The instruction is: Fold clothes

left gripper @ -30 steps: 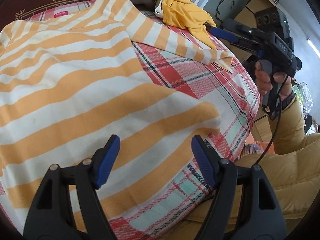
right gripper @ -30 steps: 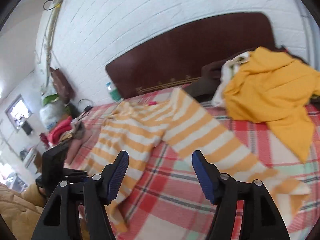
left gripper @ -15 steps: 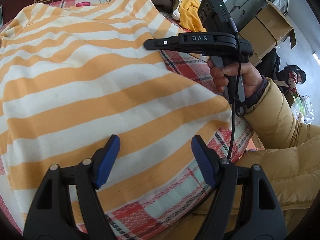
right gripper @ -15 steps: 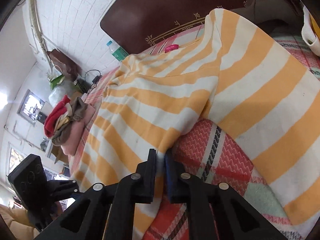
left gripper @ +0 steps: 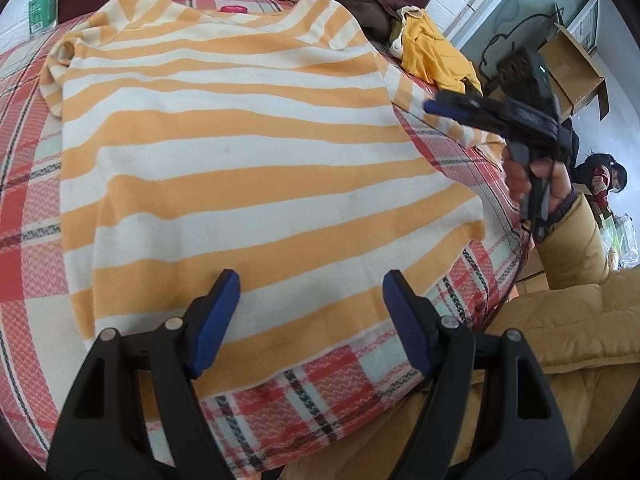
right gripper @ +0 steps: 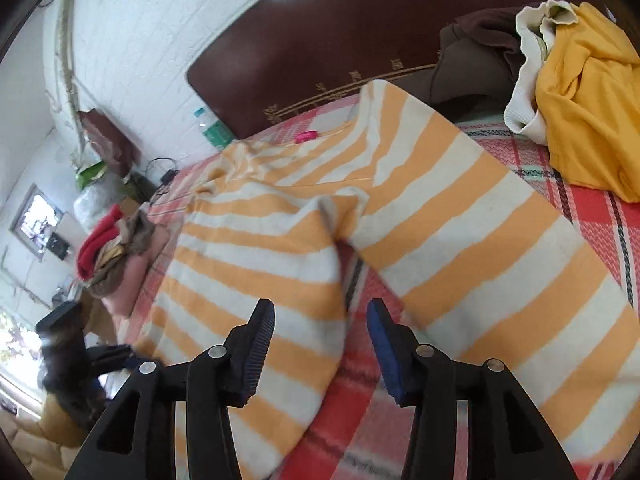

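Striped shirt (left gripper: 248, 168) lying flat on plaid bedspread (left gripper: 320, 392), yellow garment (right gripper: 588, 92) heaped far right; left gripper (left gripper: 312, 320) hovering spread, right gripper (right gripper: 320, 344) opening, gripping nothing.

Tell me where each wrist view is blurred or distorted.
Left wrist view: the orange-and-white striped shirt is sharp, the black right gripper beside it is motion-smeared, and the fisheye bows the red plaid bedspread. Right wrist view: softer overall, the near bedspread and the black left gripper at lower left are streaked, the window behind blown out.
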